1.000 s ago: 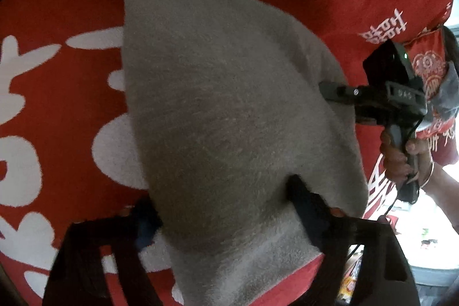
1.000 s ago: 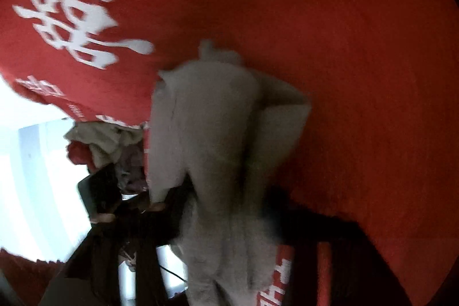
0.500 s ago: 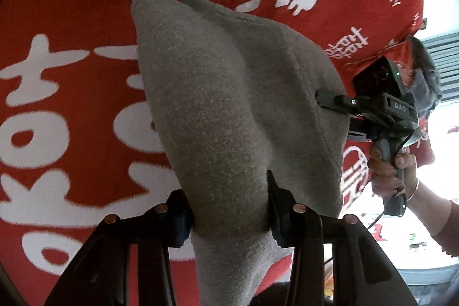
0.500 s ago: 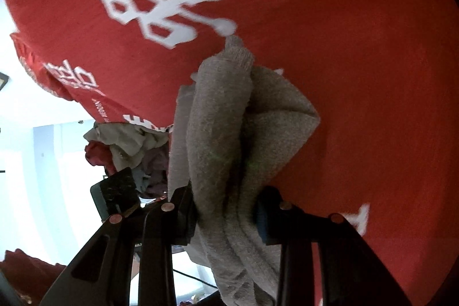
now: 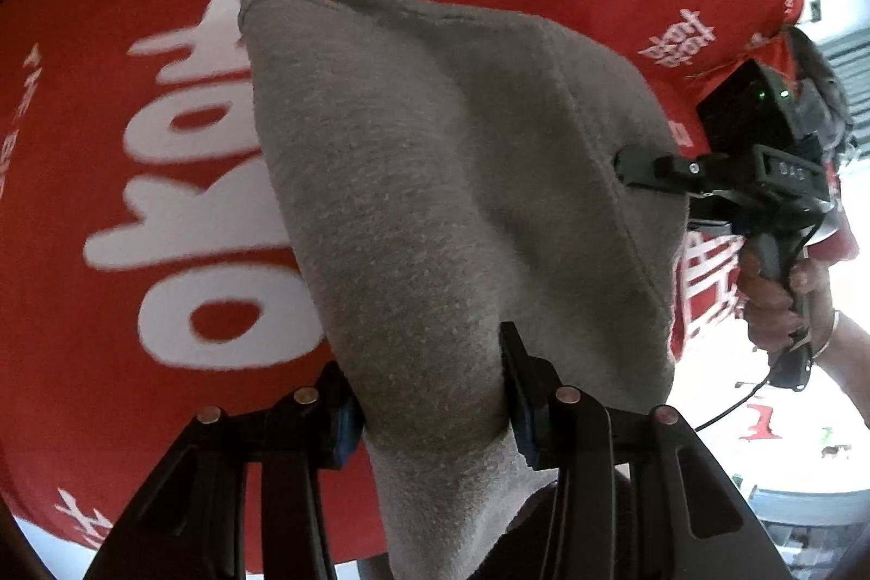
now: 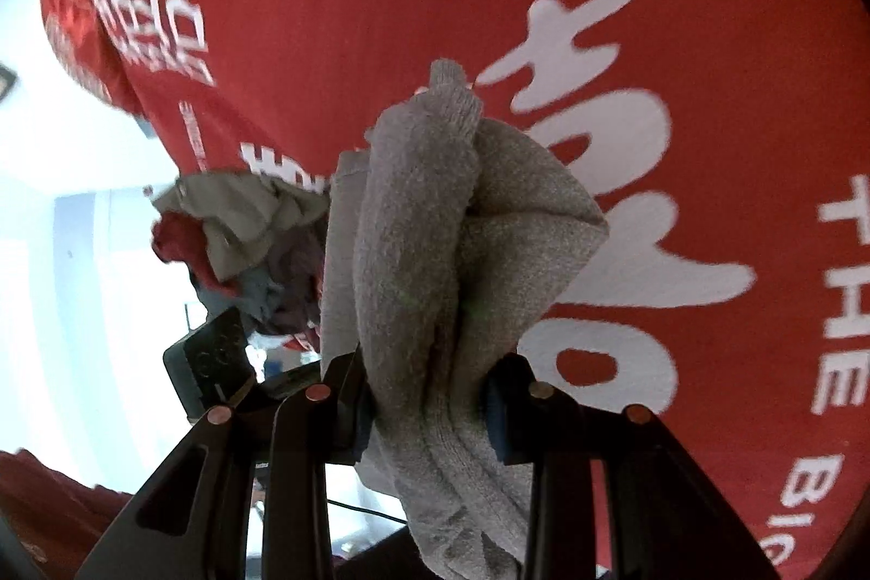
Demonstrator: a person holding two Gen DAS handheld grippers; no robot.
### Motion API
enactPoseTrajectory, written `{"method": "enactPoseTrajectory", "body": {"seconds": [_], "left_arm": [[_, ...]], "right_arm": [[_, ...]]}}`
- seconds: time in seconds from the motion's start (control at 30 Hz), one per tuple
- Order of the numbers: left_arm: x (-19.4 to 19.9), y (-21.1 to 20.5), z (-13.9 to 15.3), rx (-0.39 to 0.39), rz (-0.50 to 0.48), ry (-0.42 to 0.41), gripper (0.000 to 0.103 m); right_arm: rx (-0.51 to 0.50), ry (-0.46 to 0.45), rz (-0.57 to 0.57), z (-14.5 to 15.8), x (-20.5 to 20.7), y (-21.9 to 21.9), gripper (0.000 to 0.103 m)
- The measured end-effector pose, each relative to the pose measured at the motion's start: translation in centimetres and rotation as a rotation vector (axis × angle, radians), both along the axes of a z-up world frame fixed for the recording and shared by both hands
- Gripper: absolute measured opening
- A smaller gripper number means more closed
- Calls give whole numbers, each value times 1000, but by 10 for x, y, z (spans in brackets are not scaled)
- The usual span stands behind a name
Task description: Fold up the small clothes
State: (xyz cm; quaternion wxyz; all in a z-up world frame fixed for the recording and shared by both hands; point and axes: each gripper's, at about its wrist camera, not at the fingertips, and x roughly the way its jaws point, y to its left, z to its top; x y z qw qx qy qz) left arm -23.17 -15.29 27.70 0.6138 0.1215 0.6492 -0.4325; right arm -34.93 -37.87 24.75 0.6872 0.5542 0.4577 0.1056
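Note:
A small grey knit garment (image 5: pixel 435 210) hangs between my two grippers above a red cloth with white characters (image 5: pixel 136 91). My left gripper (image 5: pixel 429 395) is shut on one bunched end of it. My right gripper (image 6: pixel 429 395) is shut on the other end, where the grey garment (image 6: pixel 435 243) folds into thick pleats. In the left wrist view the right gripper (image 5: pixel 631 164) bites the garment's right edge, held by a hand (image 5: pixel 777 286).
A pile of crumpled clothes (image 6: pixel 239 232), grey, red and blue, lies at the red cloth's edge in the right wrist view. The left gripper's black body (image 6: pixel 212 362) shows below that pile. Bright floor lies beyond the cloth's edge (image 5: pixel 788 444).
Both grippers have lifted the grey garment off the cloth and drawn back; the white characters have slid across both views, and the garment now hangs more bunched between the jaws.

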Motion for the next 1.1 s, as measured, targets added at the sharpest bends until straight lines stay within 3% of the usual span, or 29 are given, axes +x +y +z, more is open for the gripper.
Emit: {"method": "enactPoseTrajectory", "body": {"seconds": [0.1,0.17,0.23,0.3,0.43,0.6,0.67,0.77,0.8,0.87,0.9,1.0,1.1], "left_arm": [[4,13,-29,67,40,-19,47],[8,19,-36,54,77,-21,54],[14,24,-37,41,111,-15,71],[15,28,-34,65,123,-62,80],[14,41,-26,102,130,-102,80],[-1,51,-2,165,123,-223,81],[-5,54,6,174,134,-244,103],[-9,57,17,177,146,-260,103],[-10,59,20,181,147,-264,103],[-11,60,23,191,146,-268,103],[-11,62,25,203,145,-273,103],[-14,65,28,214,145,-291,103],[-19,67,31,223,136,-314,103]], "right_arm": [[-56,45,48,-20,8,9,36],[-115,78,47,-32,8,7,36],[-151,123,35,-44,8,-1,38],[-235,158,63,-48,9,-1,43],[-381,200,63,-34,6,0,60],[-529,278,46,0,-12,11,60],[-497,254,36,13,-24,18,60],[-364,227,56,19,-38,45,60],[-336,242,61,14,-43,54,56],[-292,272,67,1,-48,65,21],[-308,296,69,-4,-50,70,12],[-410,322,52,-10,-56,71,12],[-410,346,18,-14,-66,67,12]]}}
